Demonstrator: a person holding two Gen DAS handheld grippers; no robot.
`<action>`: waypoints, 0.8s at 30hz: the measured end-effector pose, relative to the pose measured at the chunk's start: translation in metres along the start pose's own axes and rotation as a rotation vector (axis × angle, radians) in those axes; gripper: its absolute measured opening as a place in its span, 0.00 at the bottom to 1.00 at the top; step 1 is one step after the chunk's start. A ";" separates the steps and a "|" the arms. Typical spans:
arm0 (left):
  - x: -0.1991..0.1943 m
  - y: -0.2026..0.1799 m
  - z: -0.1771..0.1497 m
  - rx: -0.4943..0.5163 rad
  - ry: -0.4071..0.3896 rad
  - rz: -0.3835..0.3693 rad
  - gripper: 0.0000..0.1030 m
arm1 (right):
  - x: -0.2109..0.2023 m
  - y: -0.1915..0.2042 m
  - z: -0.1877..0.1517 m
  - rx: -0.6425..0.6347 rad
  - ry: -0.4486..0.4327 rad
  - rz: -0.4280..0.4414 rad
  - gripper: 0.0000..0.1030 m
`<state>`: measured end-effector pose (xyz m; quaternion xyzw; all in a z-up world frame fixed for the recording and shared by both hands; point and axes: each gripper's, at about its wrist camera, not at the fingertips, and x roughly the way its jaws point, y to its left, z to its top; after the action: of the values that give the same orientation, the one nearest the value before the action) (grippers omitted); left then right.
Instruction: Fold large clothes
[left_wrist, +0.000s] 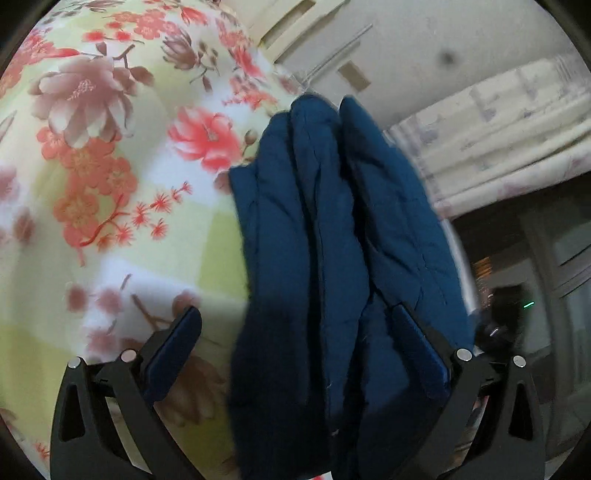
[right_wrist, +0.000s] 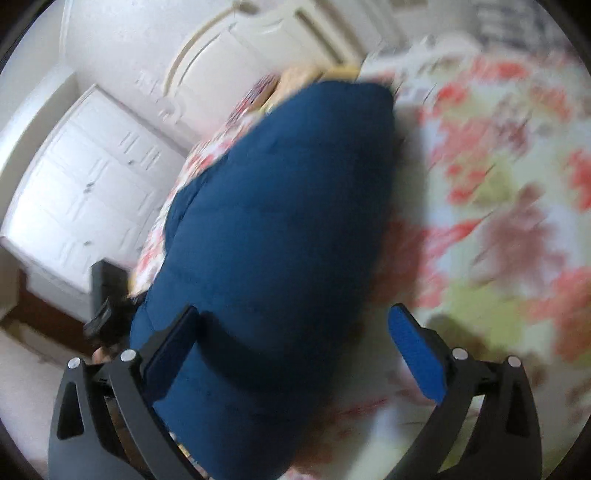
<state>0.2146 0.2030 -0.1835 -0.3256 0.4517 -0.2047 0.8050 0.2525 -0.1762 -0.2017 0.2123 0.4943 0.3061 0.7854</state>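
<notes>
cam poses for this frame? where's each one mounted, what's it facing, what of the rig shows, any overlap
Left wrist: on the left gripper, looking along its open fingers, down at the blue garment on the floral bedspread; curtain beyond.
Right wrist: on the right gripper, fingers wide open, angled down at the same garment; white wardrobe behind.
Shared: garment and bedspread.

Bed (left_wrist: 110, 184) was the only support surface, covered by a floral sheet (right_wrist: 498, 221): pale yellow-green and white blocks with red and mauve blossoms. Directly on it lay the dark blue garment (left_wrist: 332, 240), bunched into long lengthwise folds in the left wrist view, a smoother padded mound in the right wrist view. Right view was motion-blurred, sheet pattern smeared
</notes>
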 end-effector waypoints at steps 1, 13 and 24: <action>0.000 0.002 0.000 -0.011 -0.001 -0.021 0.96 | 0.006 -0.003 -0.002 0.016 0.015 0.051 0.98; 0.020 -0.014 -0.011 0.015 0.072 -0.145 0.55 | 0.018 -0.006 -0.014 -0.029 -0.057 0.133 0.83; 0.064 -0.107 0.031 0.181 -0.100 -0.179 0.32 | -0.050 -0.007 0.035 -0.219 -0.321 -0.065 0.63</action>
<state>0.2701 0.0980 -0.1335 -0.3004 0.3598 -0.2993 0.8311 0.2697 -0.2166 -0.1594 0.1555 0.3332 0.2947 0.8820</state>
